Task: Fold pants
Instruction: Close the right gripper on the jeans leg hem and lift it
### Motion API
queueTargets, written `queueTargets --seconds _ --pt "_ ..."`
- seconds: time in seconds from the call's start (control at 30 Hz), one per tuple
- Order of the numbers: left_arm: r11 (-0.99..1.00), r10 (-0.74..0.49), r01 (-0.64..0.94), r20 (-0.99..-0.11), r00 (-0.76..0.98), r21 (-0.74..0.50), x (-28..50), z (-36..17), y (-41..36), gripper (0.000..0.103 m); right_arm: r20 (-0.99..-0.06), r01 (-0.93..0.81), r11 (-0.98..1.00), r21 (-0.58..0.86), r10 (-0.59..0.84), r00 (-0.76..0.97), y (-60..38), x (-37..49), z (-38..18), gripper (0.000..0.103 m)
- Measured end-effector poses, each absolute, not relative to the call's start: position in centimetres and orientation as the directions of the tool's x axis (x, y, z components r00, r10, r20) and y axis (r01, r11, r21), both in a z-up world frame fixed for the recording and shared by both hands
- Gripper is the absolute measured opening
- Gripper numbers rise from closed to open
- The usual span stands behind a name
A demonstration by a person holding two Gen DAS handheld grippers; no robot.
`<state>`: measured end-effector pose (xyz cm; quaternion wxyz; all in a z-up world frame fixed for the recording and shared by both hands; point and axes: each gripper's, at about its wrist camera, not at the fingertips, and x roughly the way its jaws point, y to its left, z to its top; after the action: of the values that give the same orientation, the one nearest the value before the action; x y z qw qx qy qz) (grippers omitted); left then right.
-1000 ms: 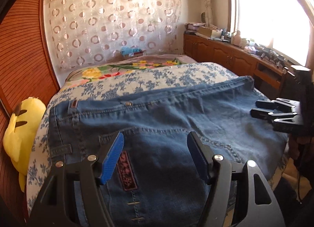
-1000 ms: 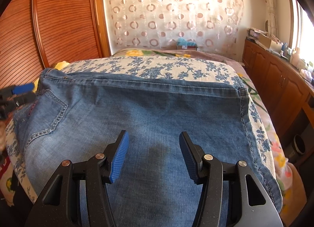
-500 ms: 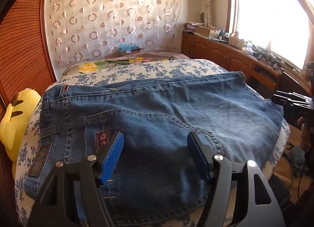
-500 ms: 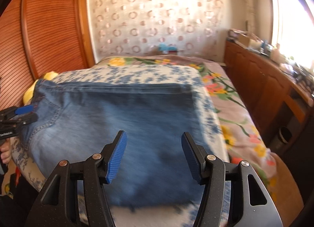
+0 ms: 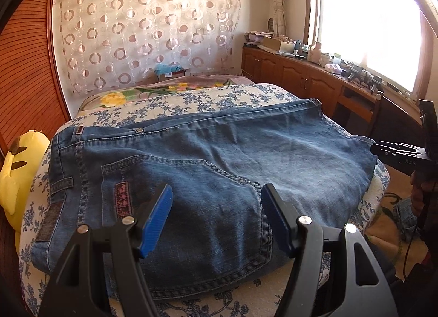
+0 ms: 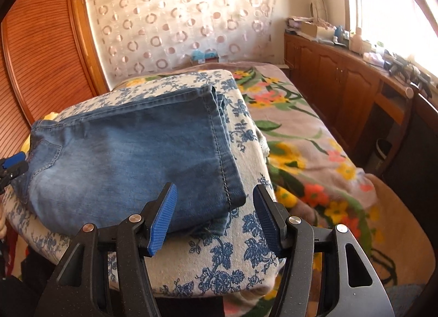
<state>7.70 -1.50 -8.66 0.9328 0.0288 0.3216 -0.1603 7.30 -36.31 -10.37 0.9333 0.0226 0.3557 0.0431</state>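
Observation:
Folded blue jeans (image 5: 219, 169) lie flat on a blue-flowered quilt (image 5: 241, 97) on the bed, waistband and back pocket to the left, hems (image 6: 221, 152) to the right. My left gripper (image 5: 216, 207) hovers open over the back pocket, and nothing sits between its blue pads. My right gripper (image 6: 215, 207) is open just above the near hem corner, apart from the cloth. Each gripper shows in the other's view: the right gripper (image 5: 376, 150) past the hem end, the left gripper (image 6: 13, 165) at the waistband end.
A yellow plush toy (image 5: 19, 169) is wedged between the bed and a slatted wooden wardrobe (image 6: 46, 51). A flowered bedspread (image 6: 301, 147) covers the rest of the bed. Low wooden cabinets (image 6: 334, 81) with clutter on top run under the window. A dark bin (image 6: 383, 152) stands beside them.
Both grippers have drawn back from the jeans. The right one has swung right to the hem corner and rolled. The left one backed off toward the near edge. The jeans have not moved.

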Motion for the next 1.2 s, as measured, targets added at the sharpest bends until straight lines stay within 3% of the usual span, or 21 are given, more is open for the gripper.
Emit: queueTargets --seconds 0.3,0.37,0.43,0.53,0.73,1.2 --pt "0.952 -0.262 0.306 -0.603 0.753 -0.032 7.6 -8.2 -1.4 0.067 -0.667 -0.039 0.992 0.12 0.11 0.737 -36.6 7.7 -10.7 0.059" --pt "0.953 -0.263 0.301 -0.599 0.756 -0.039 7.6 -8.1 -1.1 0.067 -0.674 -0.039 0.992 0.119 0.11 0.73 -36.5 8.0 -10.7 0.054" --pt "0.955 -0.259 0.293 -0.595 0.761 -0.042 7.5 -8.0 -0.8 0.067 -0.686 -0.039 0.994 0.1 0.097 0.721 -36.3 8.2 -10.8 0.035" --pt "0.958 -0.255 0.282 -0.589 0.767 -0.049 7.4 -7.8 -0.2 0.067 -0.679 -0.042 0.995 0.088 0.091 0.728 -36.1 8.2 -10.5 0.019" --pt "0.966 -0.235 0.255 -0.585 0.776 -0.05 7.4 -7.6 1.1 0.067 -0.647 -0.068 0.994 0.085 0.107 0.755 -35.3 8.2 -9.1 0.011" --pt "0.982 -0.178 0.177 -0.591 0.787 -0.06 7.3 -8.0 5.1 0.067 -0.587 -0.245 0.968 0.056 0.231 0.776 -28.1 10.9 -5.5 0.007"
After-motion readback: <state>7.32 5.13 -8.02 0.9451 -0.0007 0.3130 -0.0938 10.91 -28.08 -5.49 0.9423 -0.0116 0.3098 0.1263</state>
